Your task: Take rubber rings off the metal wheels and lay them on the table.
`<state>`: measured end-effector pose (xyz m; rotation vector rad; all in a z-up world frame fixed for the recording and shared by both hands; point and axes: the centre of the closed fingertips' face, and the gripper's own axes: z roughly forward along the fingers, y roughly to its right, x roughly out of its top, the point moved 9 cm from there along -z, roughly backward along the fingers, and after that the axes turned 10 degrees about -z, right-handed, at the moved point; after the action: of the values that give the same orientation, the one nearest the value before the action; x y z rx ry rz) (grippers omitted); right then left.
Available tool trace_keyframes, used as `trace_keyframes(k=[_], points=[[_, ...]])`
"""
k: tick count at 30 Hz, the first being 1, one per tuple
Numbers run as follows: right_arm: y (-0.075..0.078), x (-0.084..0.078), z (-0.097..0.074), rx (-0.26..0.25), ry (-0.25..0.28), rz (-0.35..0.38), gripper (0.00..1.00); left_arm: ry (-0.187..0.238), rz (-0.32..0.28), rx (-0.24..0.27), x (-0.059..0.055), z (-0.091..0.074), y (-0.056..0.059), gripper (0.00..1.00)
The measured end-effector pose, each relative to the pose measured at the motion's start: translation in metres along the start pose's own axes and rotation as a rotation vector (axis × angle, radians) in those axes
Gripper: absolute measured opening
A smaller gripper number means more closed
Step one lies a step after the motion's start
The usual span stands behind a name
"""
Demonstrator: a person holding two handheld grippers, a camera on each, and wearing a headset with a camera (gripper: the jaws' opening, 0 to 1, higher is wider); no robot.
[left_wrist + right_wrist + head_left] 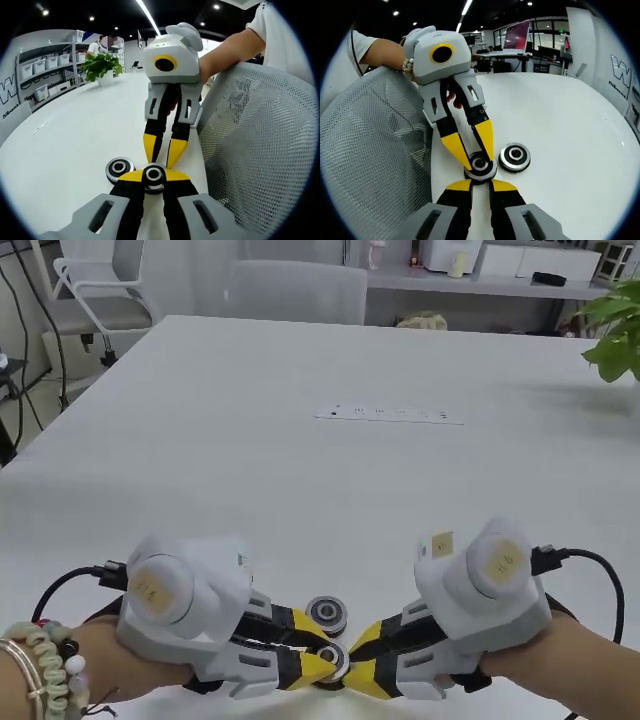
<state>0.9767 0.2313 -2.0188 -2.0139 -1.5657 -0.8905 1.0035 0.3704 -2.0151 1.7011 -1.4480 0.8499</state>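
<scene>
The left gripper has its jaws closed around one metal wheel near the counter edge. The right gripper jaws are slightly apart at its rim; whether they grip, I cannot tell. A second wheel lies just beside

White table with two metal wheels side by side, socket strip farther back
</scene>
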Motion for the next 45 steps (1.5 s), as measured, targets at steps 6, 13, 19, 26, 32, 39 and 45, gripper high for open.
trace_keyframes(k=[6,13,19,26,32,39,45], points=[[0.001,0.0,-0.002,-0.005,-0.026,-0.031,0.03,-0.002,0.002,0.001,0.0,0.0,0.0,0.08],[0.004,0.001,-0.003,-0.025,-0.034,0.097,0.0,-0.005,-0.001,0.002,0.001,0.0,0.0,0.08],[0.012,-0.002,-0.012,-0.011,0.052,0.542,0.0,-0.007,0.011,0.005,0.001,0.0,0.0,0.08],[0.008,0.001,-0.013,0.003,0.086,0.557,0.0,-0.008,0.017,0.005,0.001,0.0,0.0,0.08],[0.008,0.002,-0.013,0.011,0.093,0.553,0.0,-0.005,0.016,0.003,0.001,0.0,0.0,0.08],[0.008,0.004,-0.012,0.022,0.098,0.534,0.0,-0.004,0.013,0.0,0.001,0.0,0.0,0.08],[0.007,0.003,-0.013,0.034,0.11,0.525,0.0,-0.004,0.011,-0.003,0.0,0.0,0.0,0.08]])
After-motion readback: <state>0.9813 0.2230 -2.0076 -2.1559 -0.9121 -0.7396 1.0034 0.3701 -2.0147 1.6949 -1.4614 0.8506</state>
